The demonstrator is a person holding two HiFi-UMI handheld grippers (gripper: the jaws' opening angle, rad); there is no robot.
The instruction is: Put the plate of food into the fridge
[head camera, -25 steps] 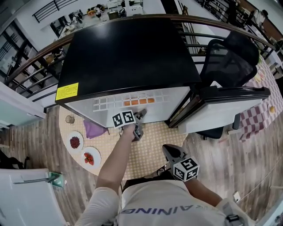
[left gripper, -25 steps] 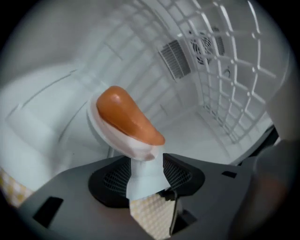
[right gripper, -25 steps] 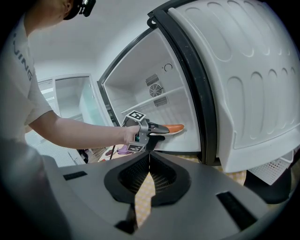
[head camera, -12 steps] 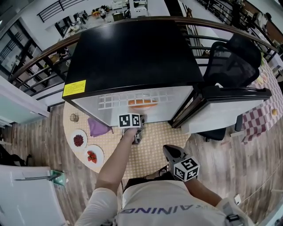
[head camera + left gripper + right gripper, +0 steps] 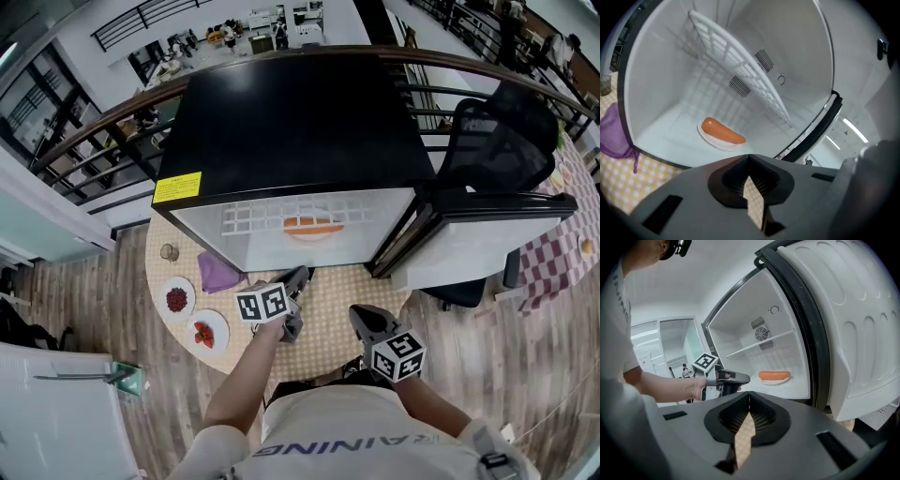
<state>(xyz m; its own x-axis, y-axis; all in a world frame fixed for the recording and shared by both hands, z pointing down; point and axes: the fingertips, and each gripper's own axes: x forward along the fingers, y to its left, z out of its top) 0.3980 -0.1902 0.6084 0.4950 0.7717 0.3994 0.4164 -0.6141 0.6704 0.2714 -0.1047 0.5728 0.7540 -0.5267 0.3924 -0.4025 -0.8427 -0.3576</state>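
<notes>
The white plate (image 5: 717, 139) with an orange sausage (image 5: 723, 131) lies on the floor of the open fridge (image 5: 291, 122), under its wire shelf (image 5: 740, 61). It also shows as the plate (image 5: 314, 228) through the shelf in the head view and as the plate (image 5: 774, 377) in the right gripper view. My left gripper (image 5: 300, 276) hangs just outside the fridge opening; its jaws have just been closing, with nothing between them. The left gripper (image 5: 749, 157) is shut and empty. My right gripper (image 5: 360, 315) stays near my body, shut and empty, pointing at the fridge.
The fridge door (image 5: 487, 225) stands open to the right. On the round checked table (image 5: 323, 314) lie two small plates of red food (image 5: 176, 300) (image 5: 205, 331), a purple cloth (image 5: 219, 273) and a glass (image 5: 169, 252). A black office chair (image 5: 497, 131) stands behind the door.
My left gripper has drawn back out of the fridge toward me and risen a little, and its jaws have closed. The plate stays inside. The right gripper has kept still.
</notes>
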